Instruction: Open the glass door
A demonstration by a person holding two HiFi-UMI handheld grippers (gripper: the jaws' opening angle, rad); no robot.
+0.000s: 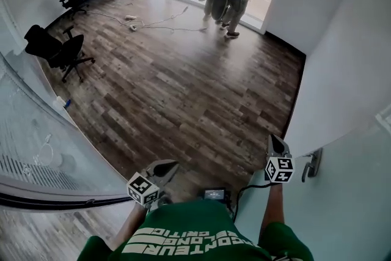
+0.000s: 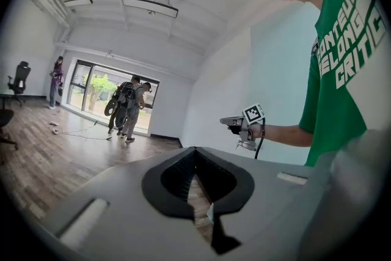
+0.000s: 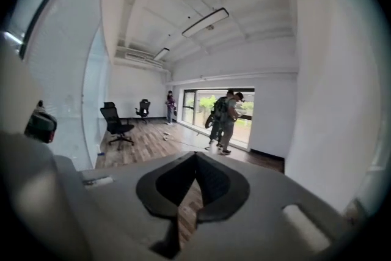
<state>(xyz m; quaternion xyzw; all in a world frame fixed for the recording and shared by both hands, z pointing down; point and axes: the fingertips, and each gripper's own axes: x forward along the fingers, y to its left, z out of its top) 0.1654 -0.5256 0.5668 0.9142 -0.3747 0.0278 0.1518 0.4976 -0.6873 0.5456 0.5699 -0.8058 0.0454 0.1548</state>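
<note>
Just beside the right gripper (image 1: 275, 143), on its outer side, stands the glass door (image 1: 357, 192) with its lever handle (image 1: 312, 164). The fingers are closed, empty and clear of the handle. The left gripper (image 1: 171, 167) fingers are likewise closed on nothing. The doorway ahead of both looks open, so the task appears essentially done. Door panel: smooth, pale, frosted. Handle: brushed metal, angular. Floor (image 1: 183, 88): matte wood-grain planks.
</note>
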